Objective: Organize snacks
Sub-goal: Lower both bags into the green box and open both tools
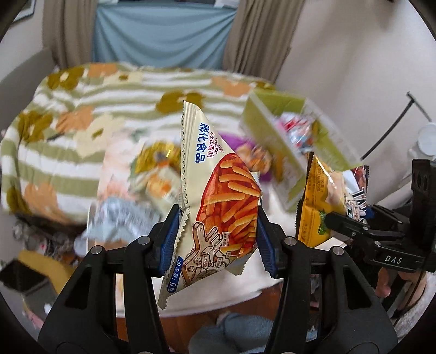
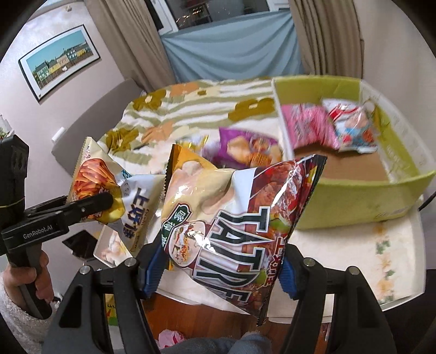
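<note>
The left gripper (image 1: 218, 231) clamps a cream packet (image 1: 218, 196) reading "膨化食品" (blue print). The right gripper (image 2: 218, 268) pinches a "TATRE" bag (image 2: 239, 217).

Pale pinkish walls (image 2: 395, 49) close the room. Beige curtains (image 2: 327, 35) hang either side of a window (image 2: 218, 13), with a blue-grey cloth (image 2: 231, 46) draped below it. A framed picture (image 2: 58, 58) of a coloured house row (black frame, tilted by the lens) hangs on the wall. A floral, green-striped cloth (image 1: 109, 89) covers the table, and the floor (image 2: 190, 313) is reddish-brown wood.
</note>
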Demonstrator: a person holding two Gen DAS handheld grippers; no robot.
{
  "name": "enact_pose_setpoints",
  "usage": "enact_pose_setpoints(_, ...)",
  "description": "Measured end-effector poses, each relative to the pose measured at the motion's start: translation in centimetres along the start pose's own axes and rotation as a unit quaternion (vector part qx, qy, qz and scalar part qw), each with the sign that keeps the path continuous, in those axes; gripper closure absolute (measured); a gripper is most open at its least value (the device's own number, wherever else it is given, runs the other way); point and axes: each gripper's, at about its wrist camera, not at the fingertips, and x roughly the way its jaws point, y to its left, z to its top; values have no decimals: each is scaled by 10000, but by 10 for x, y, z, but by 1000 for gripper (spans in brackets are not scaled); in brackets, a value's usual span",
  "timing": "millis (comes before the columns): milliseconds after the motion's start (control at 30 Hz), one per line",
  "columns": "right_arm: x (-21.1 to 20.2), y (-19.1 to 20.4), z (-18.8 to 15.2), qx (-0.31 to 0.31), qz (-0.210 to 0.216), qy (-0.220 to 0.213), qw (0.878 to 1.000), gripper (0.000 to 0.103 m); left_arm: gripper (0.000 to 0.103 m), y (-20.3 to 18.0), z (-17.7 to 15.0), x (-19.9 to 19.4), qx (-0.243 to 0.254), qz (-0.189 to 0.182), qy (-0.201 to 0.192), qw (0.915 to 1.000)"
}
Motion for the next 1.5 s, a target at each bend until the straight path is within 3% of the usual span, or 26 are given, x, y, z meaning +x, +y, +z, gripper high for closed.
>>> enact_pose_setpoints(200, -37, -23, 34, 171, -230, -383, 9989, 38, 55, -38, 49, -2, 379, -315, -333, 9982)
enact_pose_setpoints(367, -52, -58, 61, 295, -546, -524, 9967, 38, 55, -81, 80, 22, 496, -541, -372, 9966)
enact_pose_setpoints(567, -56, -111, 85, 237, -962, -541, 9936, 38, 55, -135, 107, 82, 378, -700, -144, 9967)
enact_pose_setpoints(733, -51, -156, 94, 158, -1046, -404, 9936, 38, 55, -175, 116, 145, 292, -736, 204, 9967)
enact_pose_setpoints(933, -36, -198, 100, 155, -945, -100, 9954, 38, 55, -211, 117, 201, 277, -515, 512, 9970)
enact_pose_setpoints(1000, -31, -210, 103, 148, -888, 0, 9959, 38, 48, -217, 116, 214, 224, -301, 608, 9974)
enact_pose_setpoints(1067, -28, -216, 104, 108, -850, 82, 9963, 38, 24, -219, 114, 223, 172, 48, 705, 9973)
enact_pose_setpoints(1100, -26, -220, 105, 84, -836, 123, 9964, 38, 5, -217, 112, 223, 143, 161, 713, 9972)
enact_pose_setpoints(1133, -25, -221, 106, 70, -820, 153, 9965, 38, 1, -217, 111, 221, 101, 272, 651, 9975)
enact_pose_setpoints(1367, -21, -230, 111, -13, -564, 230, 9981, 36, 1, -208, 105, 190, 176, 832, 399, 9956)
enact_pose_setpoints(1500, -12, -227, 117, -92, -449, 272, 9986, 36, 1, -209, 102, 174, 300, 949, 223, 9948)
